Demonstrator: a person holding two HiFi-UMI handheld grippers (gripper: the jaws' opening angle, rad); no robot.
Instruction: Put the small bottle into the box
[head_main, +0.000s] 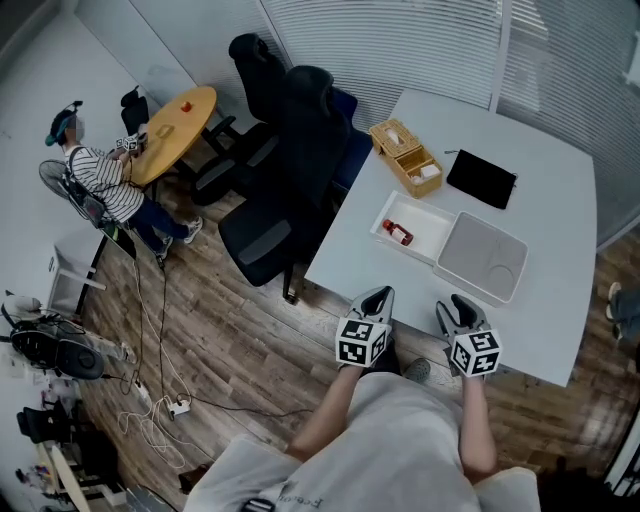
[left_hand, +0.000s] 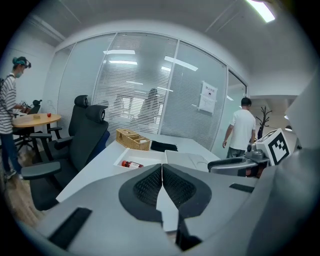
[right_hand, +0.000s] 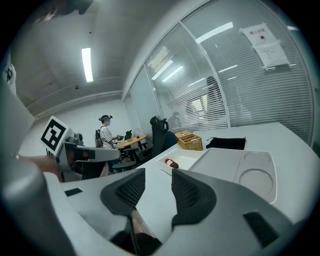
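Bottle (head_main: 398, 233) lies in the box (head_main: 432, 230) mid-desk (head_main: 545, 190), so the job looks done. Both claws hover empty at the near edge: left claw (head_main: 375, 299) pinched together, right claw (head_main: 461, 309) parted.

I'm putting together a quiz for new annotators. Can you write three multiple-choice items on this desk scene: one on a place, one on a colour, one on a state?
1. Where is the small bottle?
A) lying inside the white box
B) held in a gripper
C) on a chair seat

2. What colour is the flat pouch?
A) red
B) black
C) yellow

3. How do the jaws of the left gripper stand?
A) wide apart
B) closed on the bottle
C) together, with nothing between them

Answers:
1 A: the head view shows the bottle on its side on the box's floor.
2 B: the pouch is plainly black against the white tabletop.
3 C: the left gripper view shows the pads meeting, with nothing held.
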